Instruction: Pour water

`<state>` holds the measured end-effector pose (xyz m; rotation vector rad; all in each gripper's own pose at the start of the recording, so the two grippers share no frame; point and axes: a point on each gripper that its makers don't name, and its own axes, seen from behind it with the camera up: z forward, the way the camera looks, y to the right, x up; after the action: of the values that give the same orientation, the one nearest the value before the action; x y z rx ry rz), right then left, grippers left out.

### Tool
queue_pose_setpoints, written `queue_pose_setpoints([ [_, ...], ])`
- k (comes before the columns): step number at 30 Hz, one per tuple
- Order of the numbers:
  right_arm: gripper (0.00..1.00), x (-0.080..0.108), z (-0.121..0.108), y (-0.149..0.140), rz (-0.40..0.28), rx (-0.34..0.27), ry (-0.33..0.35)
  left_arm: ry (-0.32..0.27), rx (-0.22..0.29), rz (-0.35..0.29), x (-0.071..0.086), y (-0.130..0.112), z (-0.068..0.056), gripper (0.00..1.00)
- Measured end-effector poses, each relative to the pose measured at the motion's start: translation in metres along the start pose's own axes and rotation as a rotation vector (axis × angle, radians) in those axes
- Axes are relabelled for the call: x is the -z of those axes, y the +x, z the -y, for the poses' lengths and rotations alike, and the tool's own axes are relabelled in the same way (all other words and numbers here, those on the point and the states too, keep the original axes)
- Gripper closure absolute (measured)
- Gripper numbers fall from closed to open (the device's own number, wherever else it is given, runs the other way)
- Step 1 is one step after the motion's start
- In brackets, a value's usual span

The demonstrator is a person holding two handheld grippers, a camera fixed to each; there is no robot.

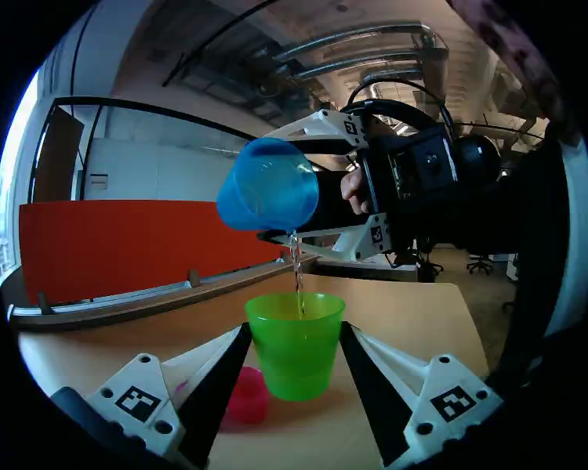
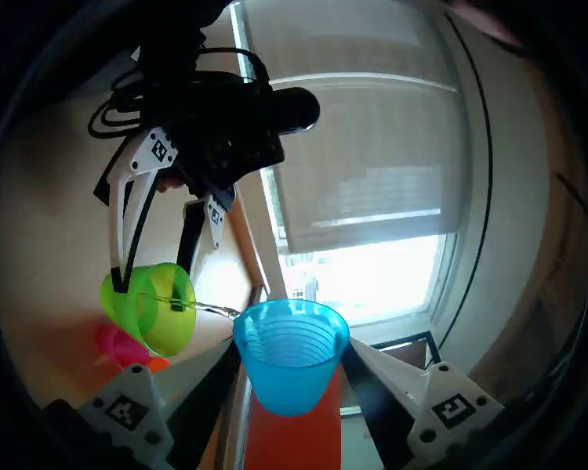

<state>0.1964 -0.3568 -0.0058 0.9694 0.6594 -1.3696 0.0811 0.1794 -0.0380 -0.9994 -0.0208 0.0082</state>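
A pink cup (image 1: 247,395) sits on the table (image 1: 404,313) just beside the green cup (image 1: 295,364), which stands upright, pinched between the left gripper's (image 1: 295,333) fingers. Above it, the right gripper (image 1: 284,188) reaches in level from the right, a hand (image 1: 355,190) behind it. It clamps the blue cup (image 1: 266,194) tipped sideways, and a thin water stream (image 1: 297,274) falls into the green cup.

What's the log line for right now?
pouring | right gripper: blue cup tilted | left gripper: green cup | water stream flowing
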Motion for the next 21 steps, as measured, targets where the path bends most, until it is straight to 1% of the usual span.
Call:
queue_pose_setpoints([
  [9, 0.11, 0.0003, 0.0023, -0.0019, 0.005, 0.018, 0.001, 0.005, 0.007, -0.002, 0.0000, -0.0011, 0.0039, 0.18],
  [21, 0.11, -0.0007, 0.0029, -0.0054, 0.009, 0.038, 0.000, 0.008, 0.006, -0.001, 0.0007, -0.0008, 0.0039, 0.18],
])
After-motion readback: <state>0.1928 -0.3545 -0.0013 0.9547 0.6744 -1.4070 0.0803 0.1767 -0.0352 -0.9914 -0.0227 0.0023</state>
